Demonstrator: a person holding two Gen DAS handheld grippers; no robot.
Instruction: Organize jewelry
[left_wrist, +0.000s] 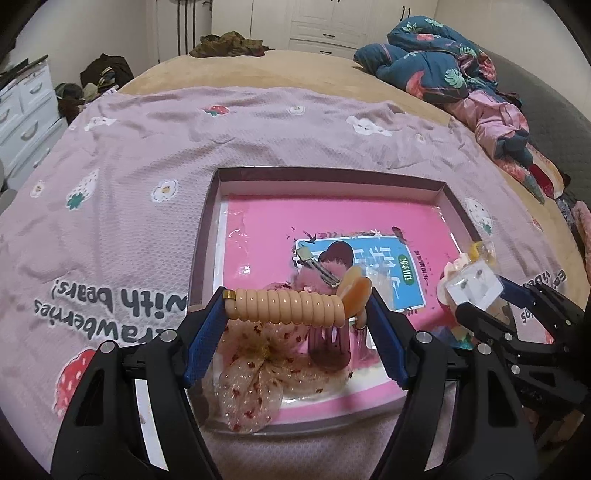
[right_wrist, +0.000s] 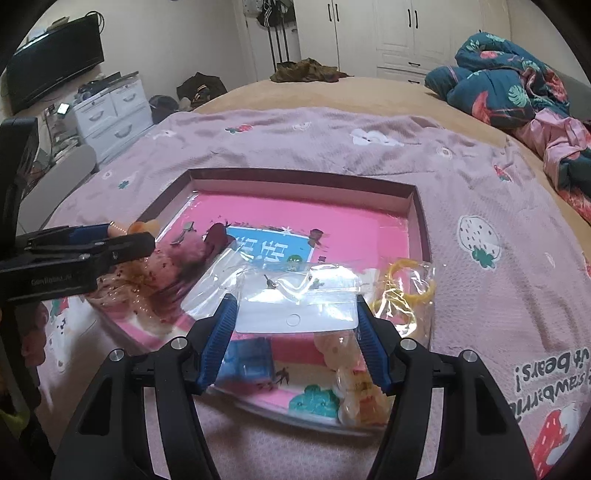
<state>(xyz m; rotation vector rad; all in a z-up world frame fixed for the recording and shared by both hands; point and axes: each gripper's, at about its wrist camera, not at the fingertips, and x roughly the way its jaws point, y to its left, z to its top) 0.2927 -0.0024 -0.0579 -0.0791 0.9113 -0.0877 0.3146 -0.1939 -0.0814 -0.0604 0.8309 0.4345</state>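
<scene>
Jewelry is mid-sort over the shallow box on the bed: the left gripper has its jaws clamped endwise on a peach spiral hair tie, the right gripper pinches a clear earring packet by its edges, probably so both can be dropped inside. Bows and clips beneath the jaws overlap, so counting them is guesswork; the packet's studs are too tiny to identify.
</scene>
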